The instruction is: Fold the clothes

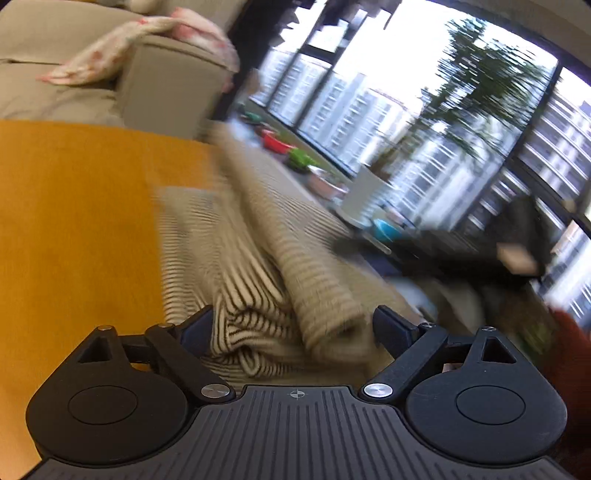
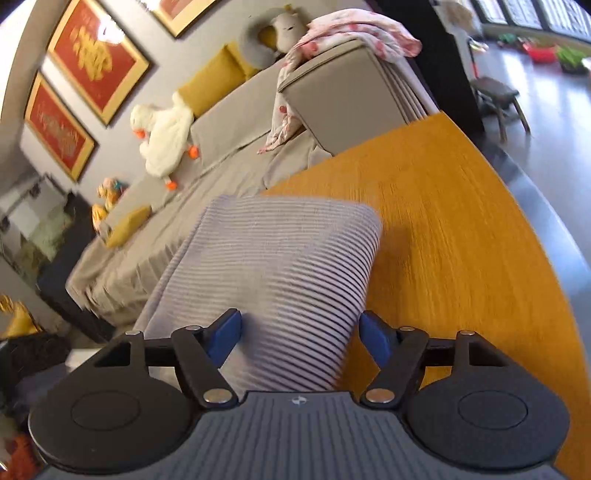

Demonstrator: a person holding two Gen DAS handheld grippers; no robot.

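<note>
A striped beige-and-dark garment point(image 1: 258, 266) lies bunched on the orange table point(image 1: 74, 229) in the left wrist view. My left gripper point(image 1: 293, 326) is open, its jaws wide apart with a fold of the cloth between them. In the right wrist view the same striped garment point(image 2: 280, 258) lies in a folded block over the table's point(image 2: 461, 240) left edge. My right gripper point(image 2: 301, 338) is open, its blue-padded jaws on either side of the cloth's near end. Both views are motion-blurred.
A beige sofa point(image 2: 332, 99) with a pink-patterned blanket point(image 2: 362, 33) and a white plush goose point(image 2: 166, 136) stands beyond the table. Large windows point(image 1: 406, 110) and a potted plant point(image 1: 480, 92) are to the right. A small stool point(image 2: 498, 96) stands on the floor.
</note>
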